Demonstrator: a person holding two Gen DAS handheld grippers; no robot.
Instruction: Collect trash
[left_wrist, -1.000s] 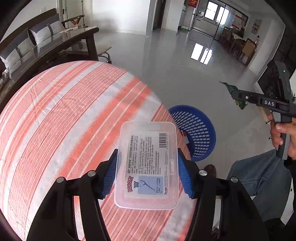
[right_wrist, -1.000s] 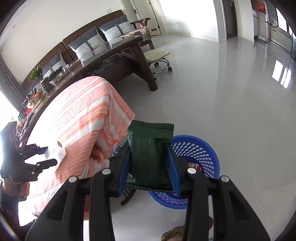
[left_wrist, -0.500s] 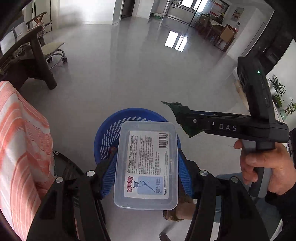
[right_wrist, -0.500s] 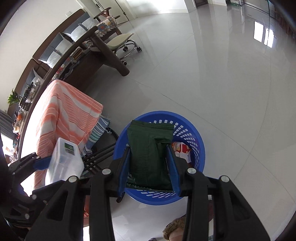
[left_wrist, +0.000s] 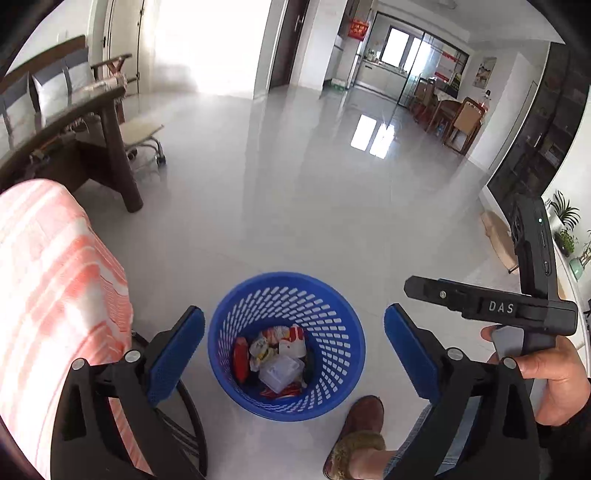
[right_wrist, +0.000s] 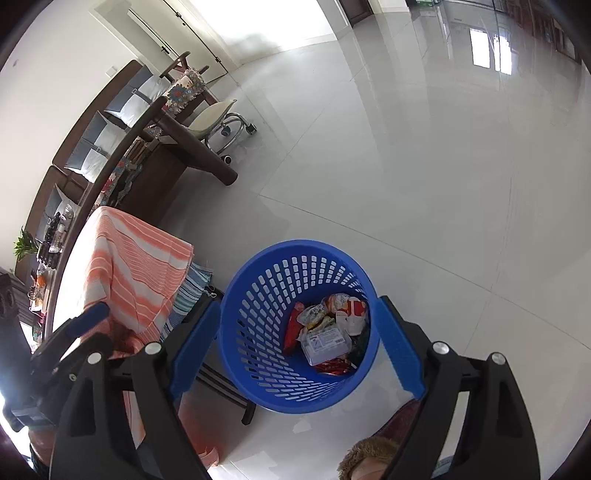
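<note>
A blue slotted basket (left_wrist: 332, 354) (right_wrist: 251, 332) stands on the floor right below both grippers. In it lies a clear plastic box (left_wrist: 279, 373) (right_wrist: 325, 341) on top of several snack wrappers, with a dark packet (right_wrist: 360, 349) beside it. My left gripper (left_wrist: 293, 350) hangs above the basket with its jaws opening and nothing between them. My right gripper (right_wrist: 299, 347) is above the basket too, its jaws also opening and empty. In the left wrist view the right gripper (left_wrist: 413, 288) shows side-on in a hand. The left gripper (right_wrist: 74, 332) shows at the left edge of the right wrist view.
The table with the orange-and-white striped cloth (left_wrist: 55, 295) (right_wrist: 129, 266) stands just left of the basket, black frame legs under it. A person's slippered foot (left_wrist: 362, 417) is beside the basket. A dark wooden table (left_wrist: 110, 155) and a chair (right_wrist: 218, 118) stand farther off on glossy tiles.
Both grippers swung from the table to above the basket and opened. The clear box left the left gripper and the green packet left the right; both now lie in the basket.
</note>
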